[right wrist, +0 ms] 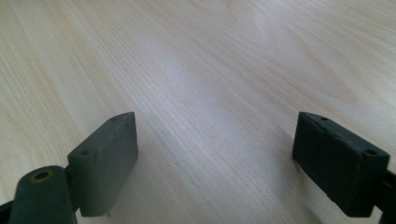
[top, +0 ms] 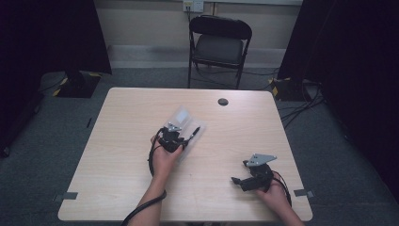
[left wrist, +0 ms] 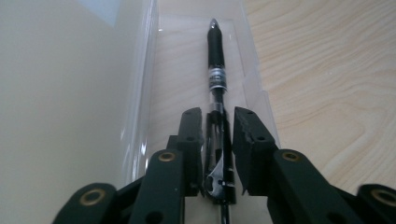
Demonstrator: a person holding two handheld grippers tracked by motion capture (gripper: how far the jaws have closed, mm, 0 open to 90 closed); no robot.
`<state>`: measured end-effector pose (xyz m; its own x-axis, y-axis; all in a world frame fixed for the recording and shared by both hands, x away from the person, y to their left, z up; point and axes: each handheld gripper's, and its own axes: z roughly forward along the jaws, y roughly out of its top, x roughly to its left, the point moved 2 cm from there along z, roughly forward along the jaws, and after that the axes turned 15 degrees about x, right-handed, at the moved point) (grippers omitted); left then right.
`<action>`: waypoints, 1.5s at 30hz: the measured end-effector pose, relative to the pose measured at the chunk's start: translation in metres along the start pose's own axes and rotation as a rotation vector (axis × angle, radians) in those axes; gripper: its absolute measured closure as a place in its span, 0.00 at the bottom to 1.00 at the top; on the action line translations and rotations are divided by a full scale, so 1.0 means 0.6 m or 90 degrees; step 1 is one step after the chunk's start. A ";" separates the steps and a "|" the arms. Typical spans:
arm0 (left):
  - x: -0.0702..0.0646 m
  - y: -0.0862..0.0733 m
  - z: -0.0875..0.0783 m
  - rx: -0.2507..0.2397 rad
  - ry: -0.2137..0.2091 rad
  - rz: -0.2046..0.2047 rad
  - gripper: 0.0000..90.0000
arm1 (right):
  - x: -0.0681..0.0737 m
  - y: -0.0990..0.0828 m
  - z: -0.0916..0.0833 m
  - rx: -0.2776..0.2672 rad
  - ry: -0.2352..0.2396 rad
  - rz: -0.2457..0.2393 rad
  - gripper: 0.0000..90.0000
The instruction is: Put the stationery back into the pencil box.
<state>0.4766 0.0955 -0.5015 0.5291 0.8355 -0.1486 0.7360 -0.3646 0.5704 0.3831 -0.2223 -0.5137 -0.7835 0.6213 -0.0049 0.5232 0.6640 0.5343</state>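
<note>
The black pen (left wrist: 216, 60) lay lengthwise in a clear plastic case (left wrist: 254, 88) on the wooden counter (left wrist: 327, 70), its pointed tip away from the camera in the left gripper view and a silver band partway down its barrel. Its near end, with the metal clip, sat between the jaws of the left hand-held gripper (left wrist: 218, 123). The jaws stood narrowly apart on either side of the barrel; a thin gap showed on each side, so the pads did not appear to press on the pen. A pale, flat panel of the case rose along the left of that view, just beside the pen's compartment.

In the high view the case (top: 183, 123) lay near the middle of the counter (top: 122, 141), angled toward the far edge, with the pen (top: 194, 132) a dark line along its right side. The left hand-held gripper (top: 173, 135) hovered over its near end, held in the person's left hand (top: 164, 157).

The right hand-held gripper (top: 239, 181) rested well apart, near the counter's front right corner, in the right hand (top: 273, 190). Its jaws stood wide open over bare wood in the right gripper view (right wrist: 215, 154), with nothing between them.

A small dark disc (top: 223, 101) lay near the counter's far edge, and a black folding chair (top: 219, 44) stood beyond it.
</note>
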 end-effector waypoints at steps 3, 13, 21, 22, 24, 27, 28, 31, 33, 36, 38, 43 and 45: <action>0.001 0.000 -0.006 0.003 -0.001 0.007 0.77 | 0.000 0.000 0.000 0.000 0.000 0.000 0.15; -0.001 -0.007 -0.028 -0.008 -0.009 0.029 0.66 | 0.000 0.000 0.000 0.000 0.000 -0.001 0.15; -0.013 -0.016 -0.046 -0.018 -0.027 0.047 0.53 | 0.000 0.000 0.000 0.000 0.000 -0.001 0.15; -0.013 -0.016 -0.046 -0.018 -0.027 0.047 0.52 | 0.000 0.000 0.000 0.000 0.000 -0.001 0.15; -0.017 -0.018 -0.053 -0.017 -0.033 0.048 0.48 | 0.000 0.000 0.000 0.000 0.000 -0.001 0.15; -0.018 -0.021 -0.058 -0.024 -0.036 0.060 0.45 | 0.000 0.000 0.000 0.000 0.000 -0.001 0.15; -0.020 -0.022 -0.059 -0.029 -0.040 0.055 0.44 | 0.000 0.000 0.000 0.000 0.000 -0.001 0.15; -0.021 -0.025 -0.066 -0.019 -0.035 0.077 0.40 | 0.000 0.000 0.000 0.000 0.000 -0.001 0.15; -0.024 -0.026 -0.069 -0.025 -0.047 0.082 0.38 | 0.000 0.000 0.000 0.000 0.000 -0.001 0.15; -0.029 -0.029 -0.076 -0.018 -0.052 0.100 0.35 | 0.000 0.000 0.000 0.000 0.000 -0.001 0.15; -0.033 -0.031 -0.078 -0.024 -0.056 0.102 0.33 | 0.000 0.000 0.000 0.000 0.000 -0.001 0.15; -0.038 -0.038 -0.088 -0.021 -0.065 0.111 0.30 | 0.000 0.000 0.000 0.000 0.000 -0.001 0.15; -0.041 -0.041 -0.092 -0.022 -0.069 0.114 0.29 | 0.000 0.000 0.000 0.000 0.000 -0.001 0.15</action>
<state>0.4222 0.1065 -0.4673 0.6938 0.7087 -0.1281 0.6126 -0.4873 0.6223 0.3831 -0.2224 -0.5138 -0.7839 0.6208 -0.0059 0.5224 0.6647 0.5342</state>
